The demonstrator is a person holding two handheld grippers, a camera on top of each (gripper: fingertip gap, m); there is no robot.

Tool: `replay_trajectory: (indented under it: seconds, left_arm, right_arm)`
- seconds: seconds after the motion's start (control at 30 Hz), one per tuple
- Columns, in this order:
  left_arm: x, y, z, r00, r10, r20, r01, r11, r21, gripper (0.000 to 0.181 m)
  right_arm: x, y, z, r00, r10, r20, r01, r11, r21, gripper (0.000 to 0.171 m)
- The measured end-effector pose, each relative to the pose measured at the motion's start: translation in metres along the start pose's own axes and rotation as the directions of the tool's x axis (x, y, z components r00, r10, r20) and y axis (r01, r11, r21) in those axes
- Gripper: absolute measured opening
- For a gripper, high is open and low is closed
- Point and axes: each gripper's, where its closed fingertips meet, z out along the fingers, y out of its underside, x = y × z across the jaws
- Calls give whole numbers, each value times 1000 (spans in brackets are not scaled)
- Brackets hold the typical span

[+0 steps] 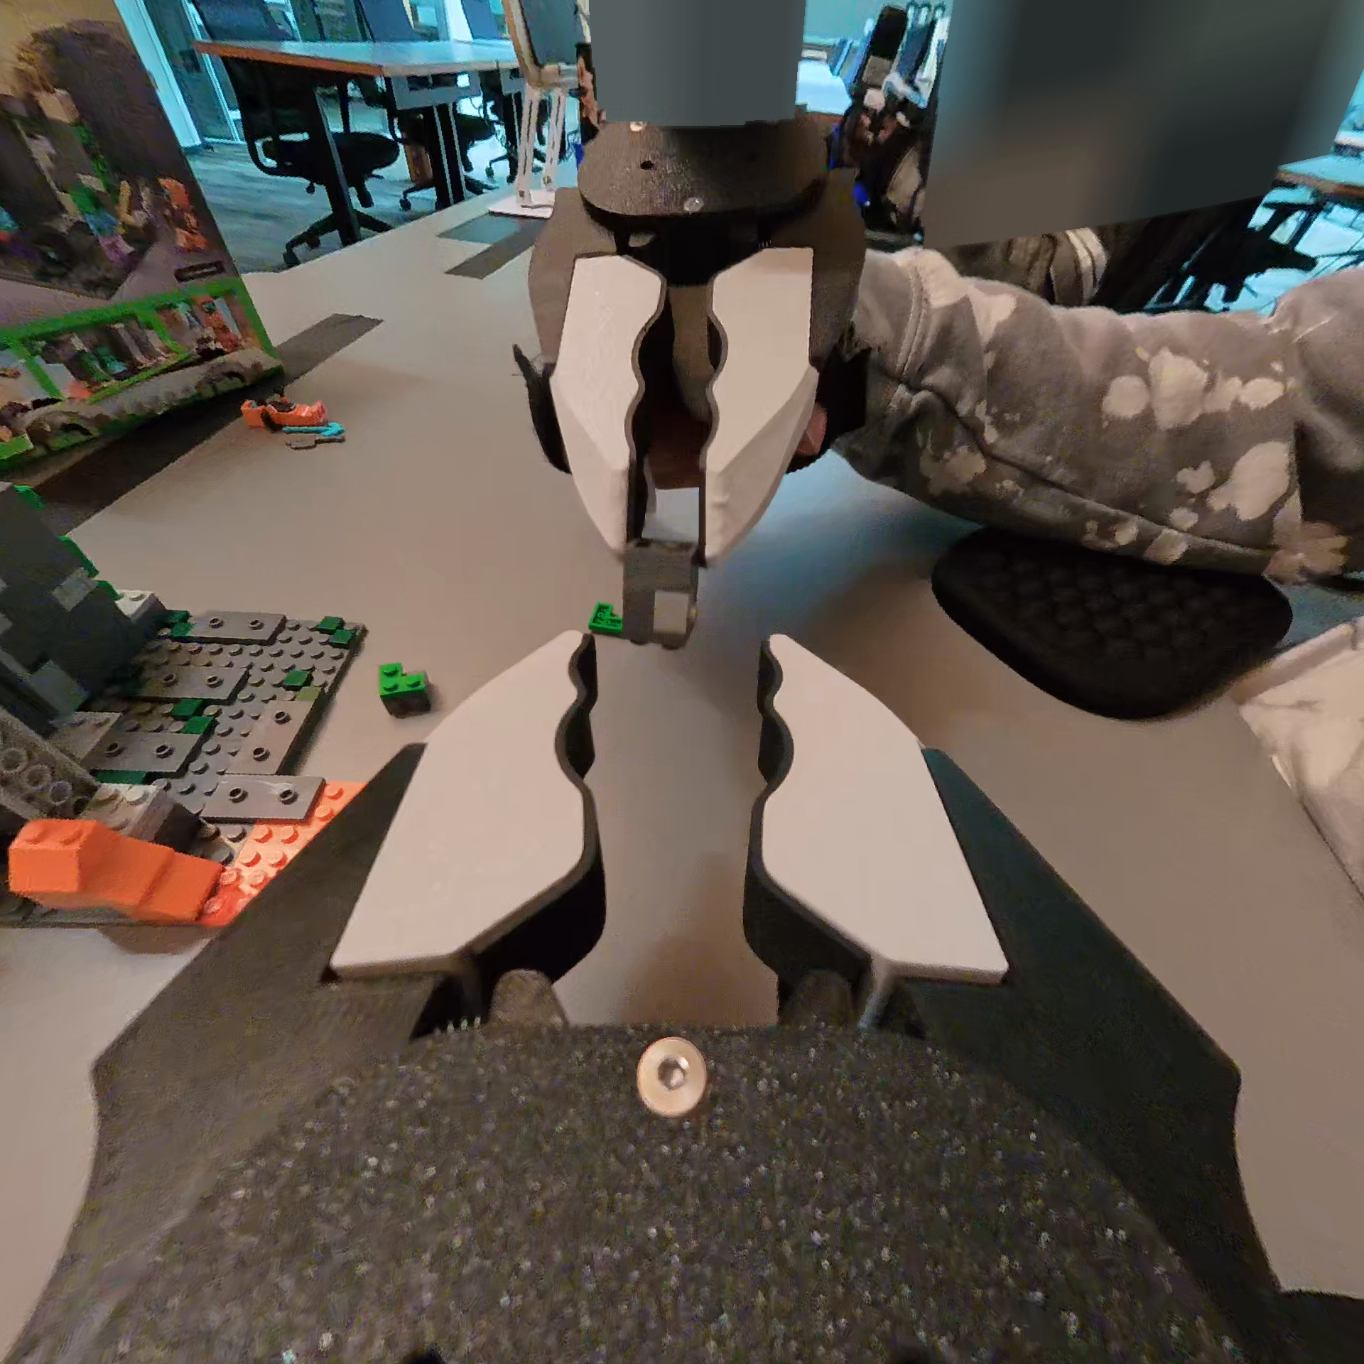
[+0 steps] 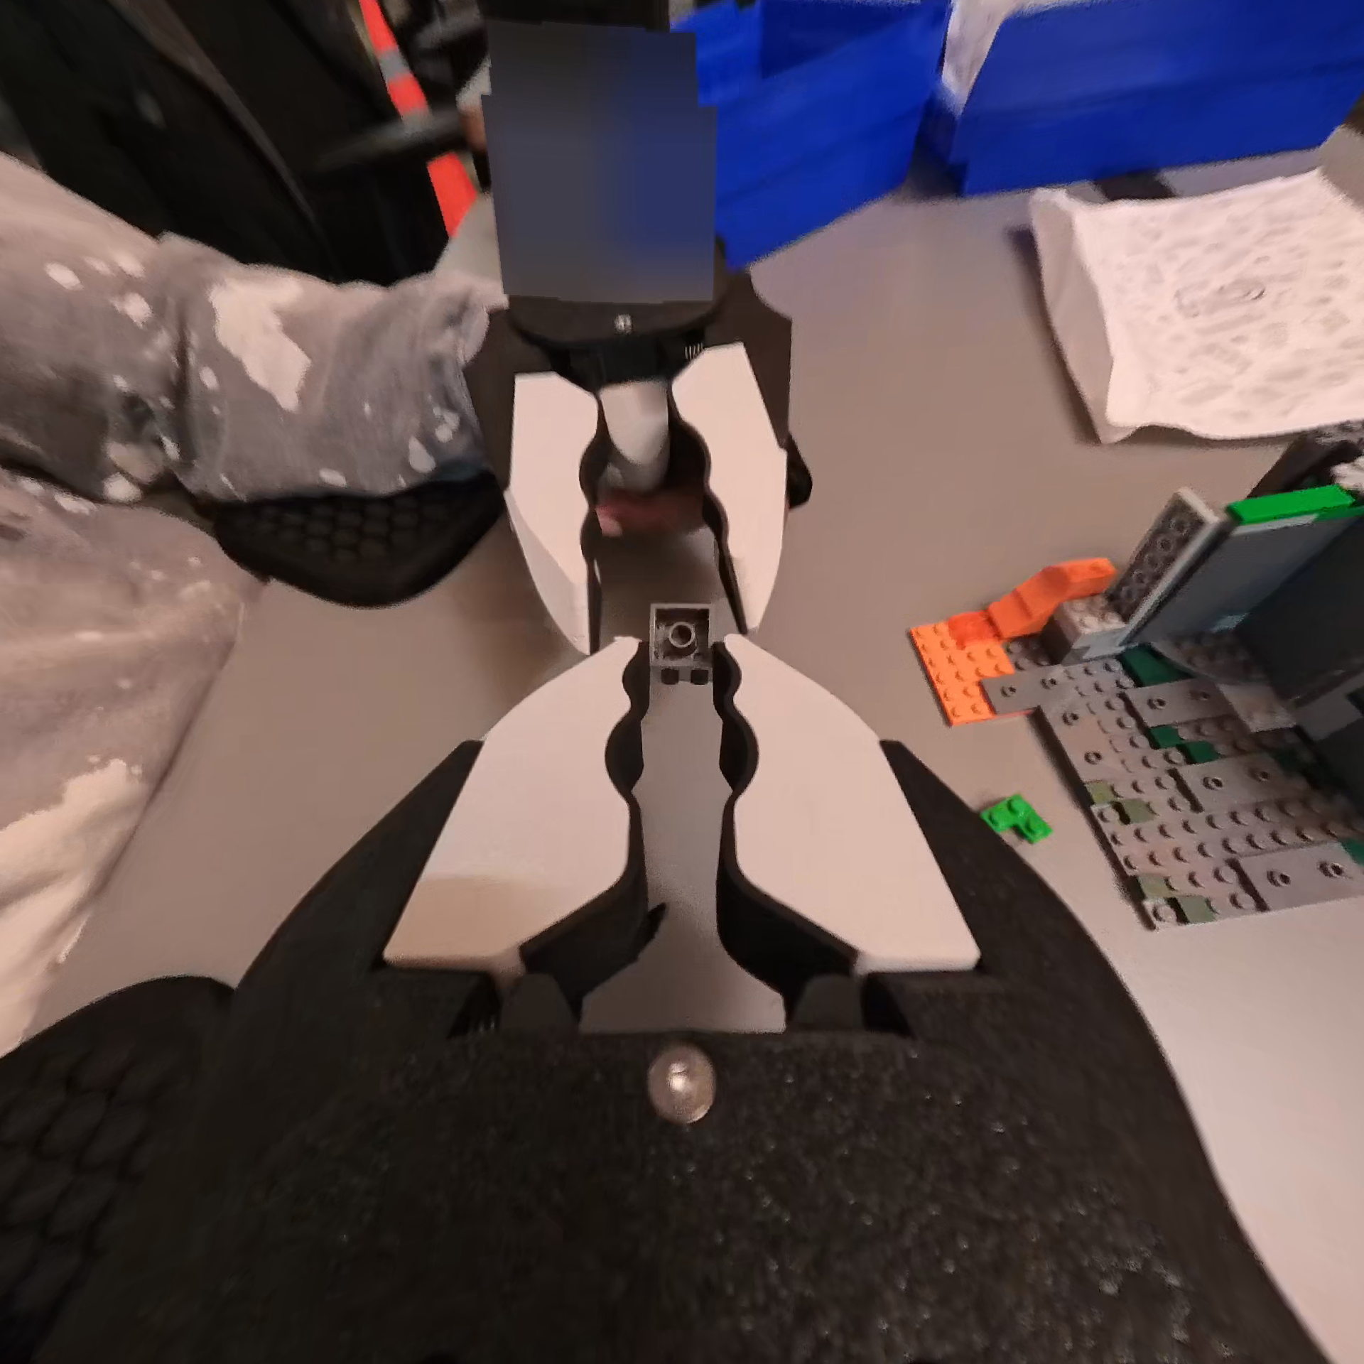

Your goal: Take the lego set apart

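My right gripper (image 2: pixel 677 643) is shut on a small dark grey brick piece (image 2: pixel 680 638) and holds it just above the grey table. In the left wrist view the same gripper (image 1: pixel 662 552) points toward me with the grey piece (image 1: pixel 659 594) hanging from its tips. My left gripper (image 1: pixel 675 649) is open and empty, its tips on either side of that piece and just short of it. The lego set (image 1: pixel 184 723), a grey studded baseplate with dark walls and an orange piece (image 1: pixel 111 871), stands to the left. It also shows in the right wrist view (image 2: pixel 1181 775).
Loose green pieces (image 1: pixel 402 686) (image 1: pixel 605 618) lie on the table near the set. The lego box (image 1: pixel 111 295) stands at the back left, with small orange and cyan pieces (image 1: pixel 291 417) beside it. A black mesh pad (image 1: pixel 1107 627) lies under a person's sleeve (image 1: pixel 1070 413). Blue bins (image 2: pixel 1107 88) and a white bag (image 2: pixel 1218 310) sit beyond. My left and right fingertips are right by each other. The lego set (image 1: pixel 184 723) is about 15 cm from my left fingertips. Look for it in the right wrist view (image 2: pixel 1179 734) too.
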Motion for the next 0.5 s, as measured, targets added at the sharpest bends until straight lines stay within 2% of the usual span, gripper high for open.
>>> replay_trajectory:
  seconds: [0.17, 0.23, 0.3, 0.5]
  left_arm:
    - [-1, -10, -1, 999, -39, -2, 39, 997, 64, 30]
    - [-1, -11, -2, 999, -35, 1, 35, 997, 64, 20]
    - [-2, -9, -3, 1000, -25, 7, 25, 998, 55, 19]
    - [-9, 2, -2, 998, 12, 64, -8, 999, -50, 18]
  right_arm:
    - [-3, -11, -1, 999, 17, 48, -22, 994, 109, 16]
    - [-5, -14, 3, 998, 16, 65, -25, 990, 136, 16]
    - [-4, -15, 5, 997, 22, 72, -33, 988, 154, 16]
    - [3, 2, 11, 1000, 16, 14, -17, 999, 51, 16]
